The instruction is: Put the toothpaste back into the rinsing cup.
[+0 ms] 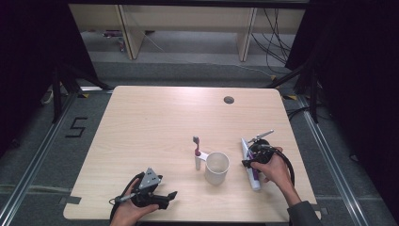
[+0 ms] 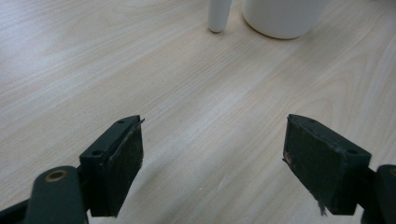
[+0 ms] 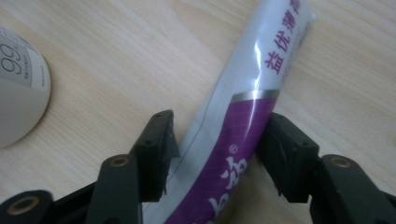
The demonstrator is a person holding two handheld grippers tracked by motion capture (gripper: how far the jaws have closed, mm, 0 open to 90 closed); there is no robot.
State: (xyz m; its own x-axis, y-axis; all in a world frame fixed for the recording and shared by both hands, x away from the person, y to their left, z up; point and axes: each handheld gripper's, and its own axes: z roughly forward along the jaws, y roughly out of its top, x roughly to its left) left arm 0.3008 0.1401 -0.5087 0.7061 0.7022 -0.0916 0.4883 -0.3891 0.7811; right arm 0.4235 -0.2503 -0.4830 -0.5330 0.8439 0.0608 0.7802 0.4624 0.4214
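A pale wood-grain counter [image 1: 155,122] stands on a grey floor with dark curtains to either side and shelving legs beyond its far edge; on it, near the middle toward five o'clock, sits a white cup [image 1: 217,167], with a toothbrush [image 1: 197,151] just beside it at ten o'clock, its bristled head pointing to twelve; the toothpaste tube [image 1: 248,162] lies flat on the counter at three o'clock of the cup, near it but apart, running roughly from twelve to six; the right tool [image 1: 251,161] sits over the tube's middle, and in the right gripper view its jaws bracket the purple-and-silver tube [image 3: 243,130] on both sides, the pads at or very nearly at its skin, so the hold looks to be just forming; whether the pads already press firmly I cannot tell for certain, though the tube fills the gap between them; the left tool [image 1: 162,197] rests at the counter's near edge, around seven o'clock of the cup, its jaws spread wide with only bare wood between them in the left gripper view; the step in hand, as I judge it, is grasping the tube; the next move calls for a firm pinch, then a clean lift, and likely a carry toward the cup at nine o'clock, keeping clear of its rim.
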